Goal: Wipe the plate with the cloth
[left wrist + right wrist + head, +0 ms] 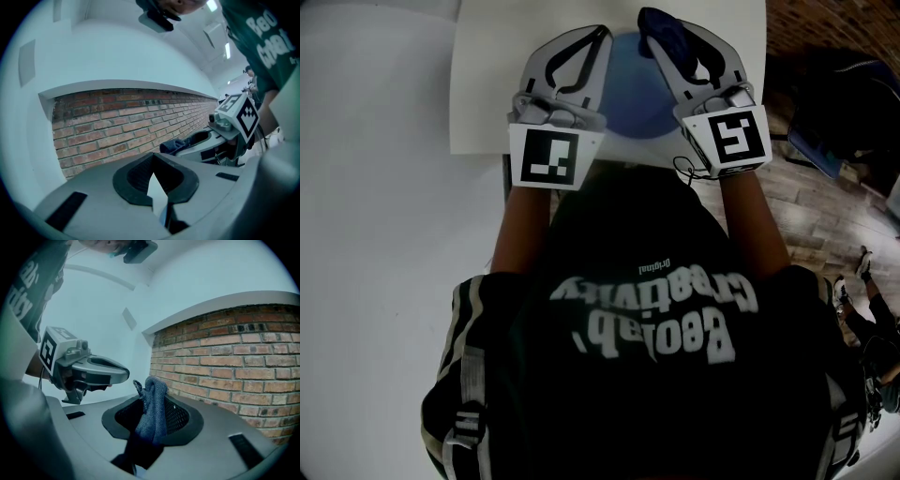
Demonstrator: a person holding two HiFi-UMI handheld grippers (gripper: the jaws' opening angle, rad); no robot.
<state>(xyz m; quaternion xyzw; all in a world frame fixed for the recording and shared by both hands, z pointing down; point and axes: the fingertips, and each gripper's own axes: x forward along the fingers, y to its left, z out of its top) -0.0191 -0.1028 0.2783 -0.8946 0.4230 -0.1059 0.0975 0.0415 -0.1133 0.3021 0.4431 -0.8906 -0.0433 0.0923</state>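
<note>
A blue plate (pixel 630 94) shows between my two grippers, above the white table (pixel 487 94). My left gripper (pixel 596 39) is shut on its rim; in the left gripper view only a thin pale sliver of the plate (pixel 157 187) stands between the jaws of the left gripper (pixel 158 180). My right gripper (pixel 658 26) is shut on a dark blue cloth (pixel 666 30), bunched at the plate's far right edge. In the right gripper view the cloth (pixel 152 411) sticks up out of the right gripper (pixel 149 425). Both grippers tilt upward, side by side.
A red brick wall (pixel 225 362) and a pale ceiling fill both gripper views. To the right of the table lie a wooden floor (pixel 811 202) and a dark chair or bag (pixel 848 103). The person's dark shirt (pixel 647 309) fills the lower head view.
</note>
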